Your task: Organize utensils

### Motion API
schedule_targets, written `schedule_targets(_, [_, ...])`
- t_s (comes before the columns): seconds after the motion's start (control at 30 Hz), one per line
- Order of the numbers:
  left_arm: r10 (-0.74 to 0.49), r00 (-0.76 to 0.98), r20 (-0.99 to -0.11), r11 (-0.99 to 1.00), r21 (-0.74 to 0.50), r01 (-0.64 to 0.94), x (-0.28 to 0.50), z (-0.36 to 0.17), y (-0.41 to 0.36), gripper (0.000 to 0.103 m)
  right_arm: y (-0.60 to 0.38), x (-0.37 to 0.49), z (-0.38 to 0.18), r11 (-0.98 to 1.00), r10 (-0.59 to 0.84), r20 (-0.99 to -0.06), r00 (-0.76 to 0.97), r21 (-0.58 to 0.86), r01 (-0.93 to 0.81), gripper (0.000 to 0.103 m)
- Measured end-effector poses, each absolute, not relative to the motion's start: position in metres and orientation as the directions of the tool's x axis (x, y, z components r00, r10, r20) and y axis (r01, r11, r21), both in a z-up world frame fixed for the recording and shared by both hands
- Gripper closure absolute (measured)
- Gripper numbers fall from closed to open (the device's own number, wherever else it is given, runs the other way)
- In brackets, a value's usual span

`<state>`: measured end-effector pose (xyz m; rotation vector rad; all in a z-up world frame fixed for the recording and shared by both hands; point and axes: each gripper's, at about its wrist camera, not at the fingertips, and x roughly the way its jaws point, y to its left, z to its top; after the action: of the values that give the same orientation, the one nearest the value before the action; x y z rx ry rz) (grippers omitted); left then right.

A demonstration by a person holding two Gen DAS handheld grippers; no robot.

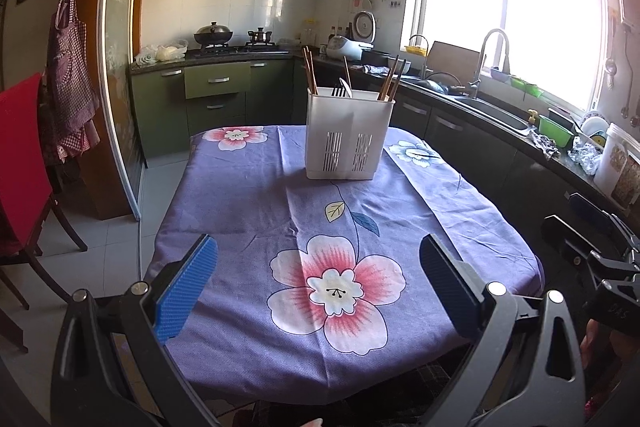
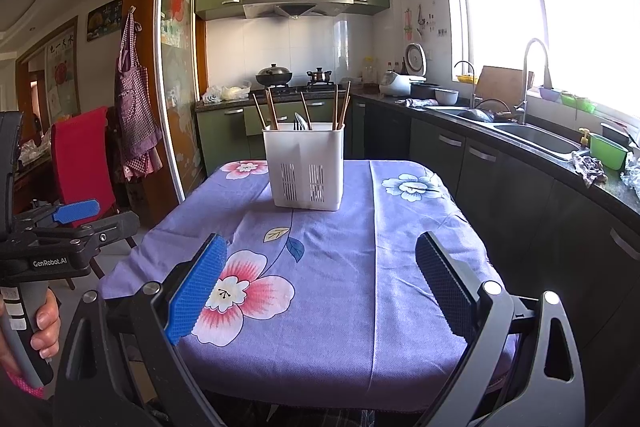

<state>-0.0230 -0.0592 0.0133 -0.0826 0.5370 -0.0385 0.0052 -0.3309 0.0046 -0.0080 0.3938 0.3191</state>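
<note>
Chopsticks (image 1: 310, 75) and a fork (image 1: 338, 91) stand upright in the white caddy (image 1: 347, 137) at the far end of the cloth-covered table (image 1: 248, 203), apparently sorted by compartment, while left gripper (image 1: 318, 283) and right gripper (image 2: 320, 283) hover well short, jaws apart and empty.

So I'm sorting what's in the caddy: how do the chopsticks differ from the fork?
The chopsticks are brown and wooden-looking; the fork is dark. The chopsticks rise high above the white caddy rim and lean outward; the fork's tines barely clear it, in the middle. Both stand inside the caddy.
</note>
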Motion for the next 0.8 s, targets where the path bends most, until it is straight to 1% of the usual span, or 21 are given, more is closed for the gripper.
schedule_targets(0.13, [-0.063, 0.86, -0.507, 0.995, -0.095, 0.017, -0.0237, 0.0132, -0.059, 0.007, -0.3302, 0.006, 0.0034, 0.95, 0.304, -0.38, 0.874, 0.053, -0.307, 0.009])
schedule_targets(0.3, [-0.134, 0.858, -0.495, 0.985, -0.159, 0.062, -0.0235, 0.0135, -0.0556, 0.007, -0.3283, 0.0074, 0.0004, 0.95, 0.304, -0.387, 0.871, 0.051, -0.309, 0.009])
schedule_targets(0.4, [-0.111, 0.852, -0.512, 0.989, -0.142, 0.044, -0.0208, 0.0099, -0.0575, 0.007, -0.328, 0.0075, 0.0, 0.949, 0.305, -0.387, 0.87, 0.053, -0.31, 0.009])
schedule_targets(0.63, [-0.076, 0.867, -0.493, 0.995, -0.098, 0.031, -0.0231, 0.0102, -0.0599, 0.007, -0.3269, 0.009, -0.0018, 0.948, 0.309, -0.392, 0.866, 0.057, -0.313, 0.009])
schedule_targets(0.8, [-0.075, 0.853, -0.516, 0.993, -0.118, 0.016, -0.0185, 0.0082, -0.0547, 0.007, -0.327, 0.0093, -0.0017, 0.948, 0.309, -0.392, 0.866, 0.056, -0.313, 0.009])
